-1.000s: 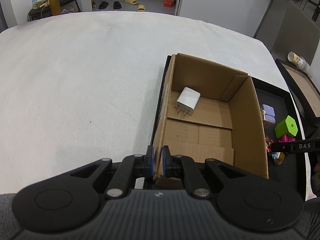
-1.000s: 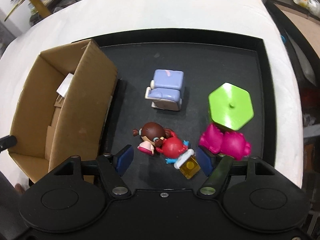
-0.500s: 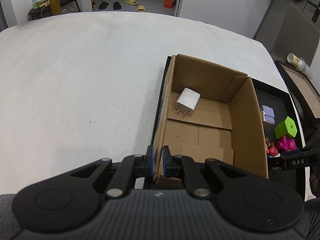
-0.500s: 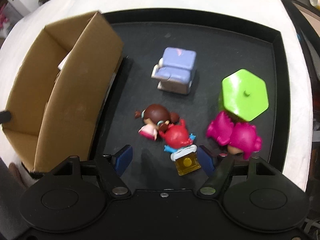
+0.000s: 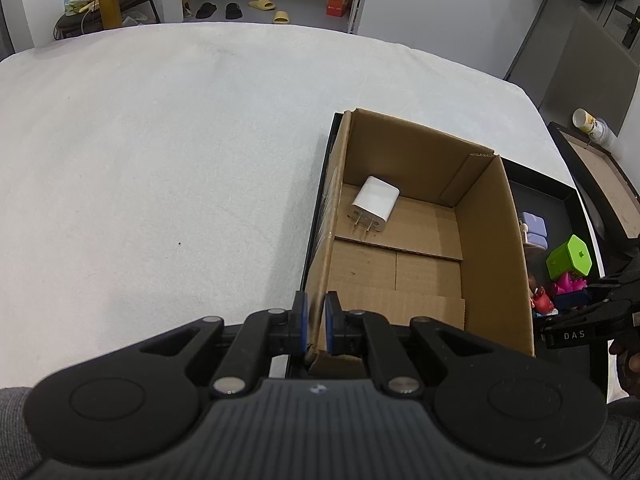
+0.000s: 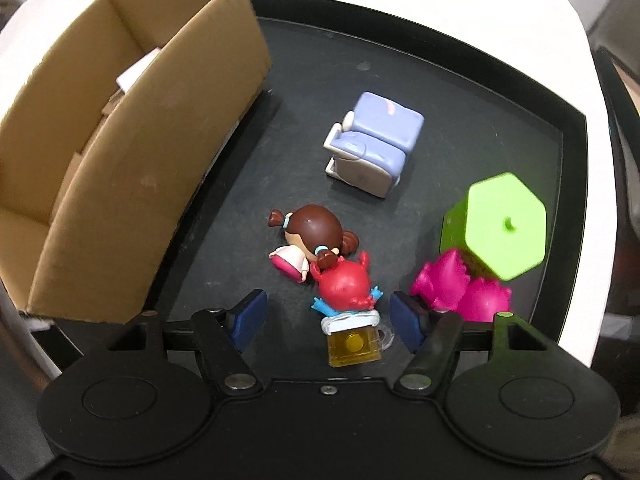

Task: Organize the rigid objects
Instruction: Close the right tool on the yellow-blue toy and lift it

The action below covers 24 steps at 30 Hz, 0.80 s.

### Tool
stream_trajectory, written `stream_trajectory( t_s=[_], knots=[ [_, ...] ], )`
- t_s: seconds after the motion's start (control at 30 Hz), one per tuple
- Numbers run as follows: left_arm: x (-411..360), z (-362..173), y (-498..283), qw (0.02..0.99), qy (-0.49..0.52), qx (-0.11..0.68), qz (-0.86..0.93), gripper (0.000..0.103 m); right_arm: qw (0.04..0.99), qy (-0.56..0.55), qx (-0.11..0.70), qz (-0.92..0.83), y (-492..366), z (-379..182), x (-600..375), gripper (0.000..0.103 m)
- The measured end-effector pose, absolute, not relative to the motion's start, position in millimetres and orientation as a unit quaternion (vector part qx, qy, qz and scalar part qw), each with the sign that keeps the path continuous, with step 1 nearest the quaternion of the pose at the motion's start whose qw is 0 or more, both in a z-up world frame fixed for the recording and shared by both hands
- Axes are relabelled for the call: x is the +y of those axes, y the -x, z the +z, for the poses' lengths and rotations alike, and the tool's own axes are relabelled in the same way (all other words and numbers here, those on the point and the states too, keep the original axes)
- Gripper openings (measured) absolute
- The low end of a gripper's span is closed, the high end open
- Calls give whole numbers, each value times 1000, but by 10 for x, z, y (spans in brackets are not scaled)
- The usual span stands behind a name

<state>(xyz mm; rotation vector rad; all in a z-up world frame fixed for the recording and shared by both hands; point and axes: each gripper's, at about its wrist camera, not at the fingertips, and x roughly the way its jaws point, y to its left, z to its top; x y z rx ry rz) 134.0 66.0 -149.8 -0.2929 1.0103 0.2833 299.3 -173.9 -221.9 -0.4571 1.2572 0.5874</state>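
Note:
My left gripper is shut on the near wall of a cardboard box that stands in a black tray. A white charger lies inside the box. My right gripper is open, low over the tray. Between its fingers lies a red crab figure on a yellow mug. A brown-haired doll touches the crab. A lavender toy armchair stands farther back. A green hexagonal block leans on a magenta toy at the right finger.
The tray sits on a white cloth-covered table. The box fills the tray's left side. A second dark tray and a cup are off the table's right edge. Furniture and slippers stand beyond the far edge.
My right gripper has moved forward and lower over the toys, so the crab and mug now lie between its open fingers. My left gripper keeps its hold on the box.

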Motion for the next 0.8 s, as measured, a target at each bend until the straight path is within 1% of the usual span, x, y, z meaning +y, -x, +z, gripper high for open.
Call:
stream_trajectory(
  t_s=[0.03, 0.13, 0.2, 0.43, 0.8],
  knots=[
    [660, -1498, -1341, 855, 140, 480, 135, 7, 743, 215, 573, 270, -2994, -2216, -1724, 65],
    [662, -1498, -1341, 855, 140, 480, 135, 7, 738, 223, 573, 278, -3006, -2205, -1695, 54],
    [663, -1498, -1340, 855, 140, 480, 135, 7, 735, 233, 573, 278, -3007, -2202, -1684, 37],
    [668, -1494, -1341, 856, 140, 480, 134, 7, 736, 228, 571, 284, -2965, -2104, -1705, 37],
    [678, -1498, -1335, 857, 144, 477, 131, 7, 768, 194, 538, 287, -2859, -1646, -1685, 36]
  ],
)
